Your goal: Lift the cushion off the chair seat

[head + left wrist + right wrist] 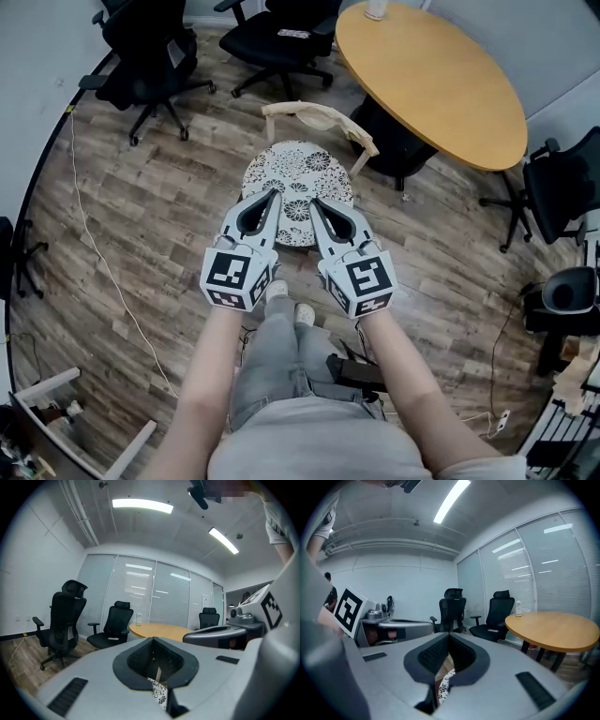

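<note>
A round cushion [302, 169] with a black-and-white floral print lies on the seat of a light wooden chair [319, 116] in the middle of the head view. My left gripper [275, 193] and right gripper [314, 201] hang side by side over the cushion's near half, both pointing at the chair back. Each has its jaws together with nothing held. In the left gripper view, a sliver of the cushion [159, 693] shows below the closed left gripper [152, 640]. The right gripper view shows the cushion [446, 682] under the closed right gripper [449, 633].
A round yellow-wood table [441, 84] stands behind and right of the chair. Black office chairs [150, 52] [281, 37] stand at the back, another [562, 183] at the right. A thin cable [94, 244] runs over the wood floor at left. The person's shoes [286, 298] are just before the chair.
</note>
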### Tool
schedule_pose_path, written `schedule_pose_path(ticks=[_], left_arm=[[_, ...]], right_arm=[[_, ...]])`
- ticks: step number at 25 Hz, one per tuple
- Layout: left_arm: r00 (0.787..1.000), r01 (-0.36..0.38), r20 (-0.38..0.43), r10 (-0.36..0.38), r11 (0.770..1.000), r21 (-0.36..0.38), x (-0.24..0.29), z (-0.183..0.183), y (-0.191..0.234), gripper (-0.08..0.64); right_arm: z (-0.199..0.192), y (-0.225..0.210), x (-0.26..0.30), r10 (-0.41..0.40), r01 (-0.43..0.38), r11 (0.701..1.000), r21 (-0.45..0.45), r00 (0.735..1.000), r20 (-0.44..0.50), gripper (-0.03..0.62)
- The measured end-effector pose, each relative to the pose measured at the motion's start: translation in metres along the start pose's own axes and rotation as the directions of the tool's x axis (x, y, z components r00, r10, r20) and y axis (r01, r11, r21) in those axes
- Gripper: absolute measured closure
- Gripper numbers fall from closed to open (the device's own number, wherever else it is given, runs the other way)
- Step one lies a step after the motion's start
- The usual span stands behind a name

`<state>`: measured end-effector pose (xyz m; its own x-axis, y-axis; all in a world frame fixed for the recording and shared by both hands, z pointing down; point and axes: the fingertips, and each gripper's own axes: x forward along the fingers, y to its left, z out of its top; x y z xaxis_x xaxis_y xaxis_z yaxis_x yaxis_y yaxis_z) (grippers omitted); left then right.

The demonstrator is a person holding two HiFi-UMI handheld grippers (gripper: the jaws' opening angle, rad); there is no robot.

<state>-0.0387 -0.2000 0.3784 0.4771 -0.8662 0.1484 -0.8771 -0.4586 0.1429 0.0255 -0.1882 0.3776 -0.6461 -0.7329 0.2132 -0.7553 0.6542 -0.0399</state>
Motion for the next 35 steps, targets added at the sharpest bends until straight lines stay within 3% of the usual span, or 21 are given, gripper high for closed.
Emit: schedule_pose_path(ticks=[5, 12, 23, 24, 25, 26, 30, 35], left_arm=[[0.998, 0.070, 0.004, -0.069, 0.996, -0.053, 0.022, -0.025, 0.027, 0.560], [0.997, 0.043, -0.063, -0.051, 0.992, -0.115, 0.048, -0.074, 0.075, 0.560], [0.984, 0.024, -0.169, -0.052, 0.986, -0.166, 0.069, -0.144, 0.125, 0.558], [0.982, 0.031, -0.177, -0.066, 0.980, -0.196, 0.070, -0.151, 0.126, 0.531], [0.979, 0.037, -0.186, -0.081, 0.972, -0.230, 0.071, -0.157, 0.128, 0.398], [0.977, 0.035, -0.195, -0.087, 0.966, -0.256, 0.071, -0.164, 0.131, 0.371], [0.970, -0.017, -0.240, -0.048, 0.966, -0.259, 0.076, -0.192, 0.148, 0.360], [0.957, -0.055, -0.290, -0.028, 0.960, -0.275, 0.085, -0.230, 0.166, 0.287]], right_arm=[[-0.034, -0.005, 0.036, -0.011, 0.013, 0.999, 0.033, 0.999, -0.052, 0.568], [-0.077, -0.010, 0.084, -0.023, 0.032, 0.997, 0.076, 0.993, -0.117, 0.568], [-0.124, -0.010, 0.143, 0.017, -0.003, 0.996, 0.087, 0.986, -0.163, 0.568], [-0.128, -0.012, 0.146, 0.014, 0.002, 0.996, 0.095, 0.986, -0.166, 0.568], [-0.134, -0.014, 0.149, 0.010, 0.007, 0.995, 0.104, 0.985, -0.170, 0.568], [-0.139, -0.016, 0.151, 0.007, 0.013, 0.994, 0.112, 0.984, -0.175, 0.569], [-0.160, -0.022, 0.163, 0.007, 0.021, 0.990, 0.136, 0.980, -0.197, 0.568], [-0.190, -0.028, 0.176, 0.014, 0.020, 0.989, 0.146, 0.974, -0.226, 0.569]])
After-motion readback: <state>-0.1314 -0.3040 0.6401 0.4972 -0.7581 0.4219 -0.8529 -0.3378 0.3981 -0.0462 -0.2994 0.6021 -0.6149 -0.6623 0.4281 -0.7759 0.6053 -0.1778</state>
